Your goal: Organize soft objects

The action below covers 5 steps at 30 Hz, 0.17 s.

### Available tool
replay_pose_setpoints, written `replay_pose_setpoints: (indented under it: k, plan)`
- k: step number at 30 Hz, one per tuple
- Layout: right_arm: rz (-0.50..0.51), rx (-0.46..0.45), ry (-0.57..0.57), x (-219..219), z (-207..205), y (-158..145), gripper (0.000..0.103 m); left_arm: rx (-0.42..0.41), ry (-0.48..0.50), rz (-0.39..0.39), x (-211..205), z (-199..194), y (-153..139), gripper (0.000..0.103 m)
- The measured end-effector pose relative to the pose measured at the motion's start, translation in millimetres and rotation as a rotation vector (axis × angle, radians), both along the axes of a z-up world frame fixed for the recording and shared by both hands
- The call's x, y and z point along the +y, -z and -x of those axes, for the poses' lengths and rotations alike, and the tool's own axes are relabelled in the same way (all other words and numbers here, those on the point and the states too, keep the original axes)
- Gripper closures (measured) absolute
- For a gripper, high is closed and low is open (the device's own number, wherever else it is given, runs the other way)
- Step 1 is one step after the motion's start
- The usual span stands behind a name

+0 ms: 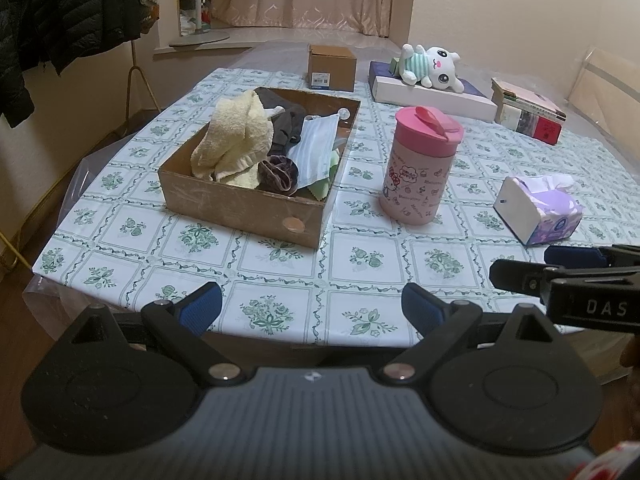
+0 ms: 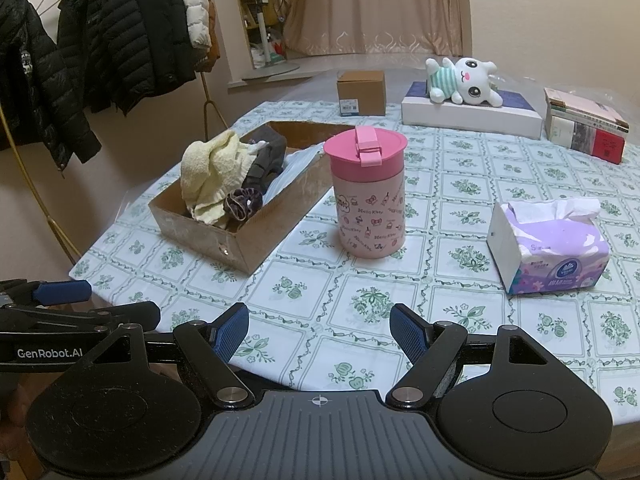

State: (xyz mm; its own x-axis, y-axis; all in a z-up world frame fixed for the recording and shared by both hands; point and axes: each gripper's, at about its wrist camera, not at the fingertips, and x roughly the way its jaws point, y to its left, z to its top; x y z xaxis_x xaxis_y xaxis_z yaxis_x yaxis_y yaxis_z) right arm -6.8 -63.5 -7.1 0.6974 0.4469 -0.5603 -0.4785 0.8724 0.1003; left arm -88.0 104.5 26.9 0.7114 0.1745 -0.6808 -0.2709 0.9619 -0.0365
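Observation:
An open cardboard box (image 1: pixel 240 212) (image 2: pixel 244 246) on the table holds a yellow towel (image 1: pixel 232 140) (image 2: pixel 208 172), a dark garment (image 1: pixel 286 128), a brown scrunchie (image 1: pixel 278 174) (image 2: pixel 242 202) and a blue face mask (image 1: pixel 316 144). A white plush bunny (image 1: pixel 430 66) (image 2: pixel 464 80) lies on a flat white box at the far side. My left gripper (image 1: pixel 310 308) hovers open over the near table edge, nothing between its fingers. My right gripper (image 2: pixel 318 330) is open too, empty, beside the left one.
A pink lidded cup (image 1: pixel 420 164) (image 2: pixel 370 196) stands right of the box. A purple tissue pack (image 1: pixel 538 208) (image 2: pixel 548 244) lies further right. A small brown carton (image 1: pixel 332 66), stacked books (image 1: pixel 528 114) and hanging jackets (image 2: pixel 100 48) are around.

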Motion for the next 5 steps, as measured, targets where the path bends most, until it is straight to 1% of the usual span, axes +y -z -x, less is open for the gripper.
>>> replay_pose_setpoints:
  k: [5]
  plan:
    - [-0.003,-0.002,0.002,1.0,1.5,0.0,0.026,-0.007,-0.014,-0.001,-1.6,0.8,-0.9,0.007]
